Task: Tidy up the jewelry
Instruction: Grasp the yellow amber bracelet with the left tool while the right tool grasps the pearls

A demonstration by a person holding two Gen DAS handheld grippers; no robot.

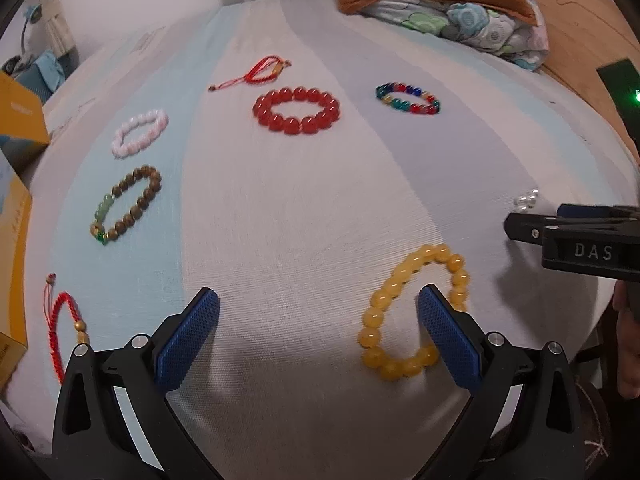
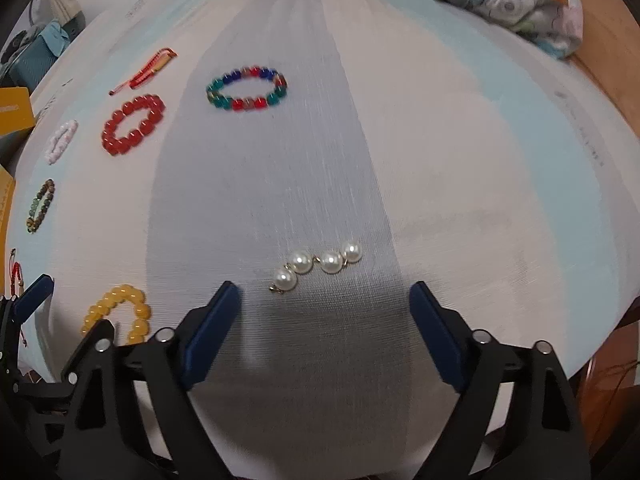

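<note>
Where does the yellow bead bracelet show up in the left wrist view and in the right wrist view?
Left wrist: yellow bead bracelet lies lower right, partly behind the right-side finger of the left gripper.
Right wrist: same bracelet at lower left, partly hidden by black gripper parts.
Shared landmark: the red bead bracelet, farther back on the striped sheet.
</note>
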